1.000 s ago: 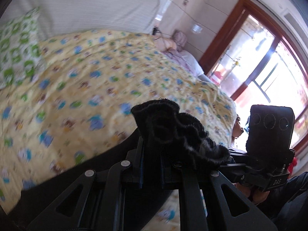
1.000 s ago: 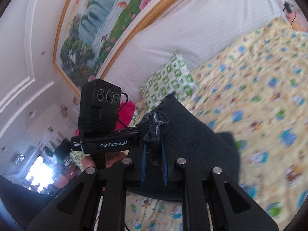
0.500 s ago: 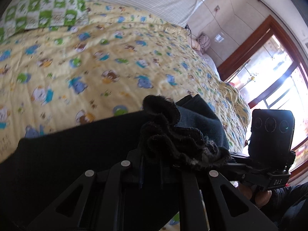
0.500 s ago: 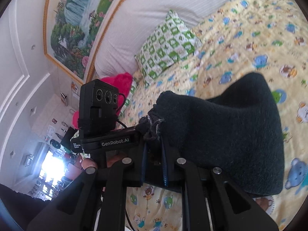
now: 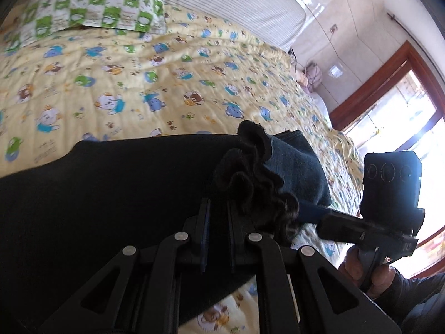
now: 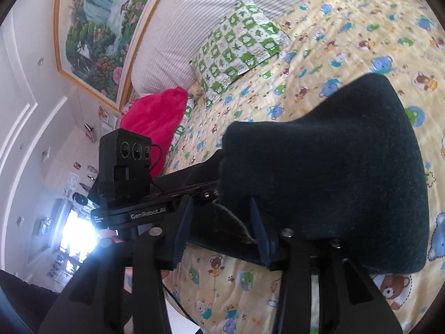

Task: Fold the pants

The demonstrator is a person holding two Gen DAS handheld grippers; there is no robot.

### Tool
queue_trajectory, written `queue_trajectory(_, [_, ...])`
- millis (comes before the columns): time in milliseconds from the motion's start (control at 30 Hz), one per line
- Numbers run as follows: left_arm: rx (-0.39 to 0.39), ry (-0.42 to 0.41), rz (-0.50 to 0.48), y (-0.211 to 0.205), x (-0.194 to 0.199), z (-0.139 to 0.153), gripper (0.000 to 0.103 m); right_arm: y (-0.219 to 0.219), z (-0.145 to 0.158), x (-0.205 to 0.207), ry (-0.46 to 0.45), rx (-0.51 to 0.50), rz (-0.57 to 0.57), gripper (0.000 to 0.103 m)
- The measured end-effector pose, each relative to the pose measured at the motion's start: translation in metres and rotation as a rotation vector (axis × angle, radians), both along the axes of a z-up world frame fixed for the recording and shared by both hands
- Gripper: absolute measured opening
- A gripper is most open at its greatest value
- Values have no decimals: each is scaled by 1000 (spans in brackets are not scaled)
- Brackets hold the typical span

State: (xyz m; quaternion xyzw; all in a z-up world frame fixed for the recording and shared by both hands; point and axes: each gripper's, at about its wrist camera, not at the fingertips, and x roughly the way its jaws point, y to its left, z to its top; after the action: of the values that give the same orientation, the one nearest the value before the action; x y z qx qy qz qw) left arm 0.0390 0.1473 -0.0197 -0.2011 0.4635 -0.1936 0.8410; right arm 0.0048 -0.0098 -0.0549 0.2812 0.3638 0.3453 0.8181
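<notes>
Left wrist view: the left gripper [image 5: 217, 208] has its 2 fingers drawn close together, pinching a ruffled, bunched edge of the dark pants [image 5: 111, 194]. From there the fabric spreads toward 9 o'clock across the yellow cartoon-print bedspread [image 5: 167, 69]. At 3 o'clock the right gripper [image 5: 311, 213] shows, with the person's hand [image 5: 367, 275] around its handle below the camera block. A green-and-white checked pillow [image 5: 91, 2] lies at 11 o'clock and a wood-framed window [image 5: 395, 111] sits at 2 o'clock.

Right wrist view: the right gripper [image 6: 219, 228] has its 2 fingers spread apart, with a frayed edge of the pants [image 6: 333, 181] lying loose between them, unclamped. The cloth mounds up toward 2 o'clock over the bedspread [image 6: 347, 27]. At 9 o'clock the left gripper [image 6: 214, 192] meets the fabric. A pink cushion [image 6: 155, 114] lies at 10 o'clock under a framed landscape painting [image 6: 100, 22].
</notes>
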Motion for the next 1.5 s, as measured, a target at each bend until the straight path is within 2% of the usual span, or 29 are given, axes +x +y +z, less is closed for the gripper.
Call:
queue_trajectory(267, [-32,4,149,29,-33,4,12,-11,24,2,-49,28,-28,45])
queue_trajectory(433, [-86,20,268,50,-53,0,13,-12,34,11,-62,18,-38,45])
queue_trajectory(667, [-109,30,345,66,-74,-3,13,-2,35,16,-62,-8,-23,45])
queue_trajectory(767, [-111,24,369,71,-84,0,21,-3,34,18,-59,-15,-37,46])
queue_trajectory(900, [-118,18,398,76,-95,3,24,-8,35,26,-49,-28,-62,46])
queue_trajectory(933, [-119,19,405,77,-98,3,28,-9,35,28,-47,-41,-69,47])
queue_trajectory(1000, [-111,18,421,79,-102,4,33,-8,31,32,-32,-65,-76,52])
queue_trajectory(1033, [-109,16,427,80,-104,5,33,-8,28,35,-17,-67,-71,56])
queue_trajectory(1200, [-105,24,468,84,-115,4,34,5,12,36,23,-128,-31,56])
queue_trajectory(1233, [-105,27,485,86,-118,4,38,8,11,35,19,-145,-24,56])
queue_trajectory(1300, [-106,24,528,91,-127,5,45,12,14,32,4,-151,-17,56])
queue_trajectory(1500, [-130,8,625,108,-153,9,50,33,27,33,-15,-144,57,57])
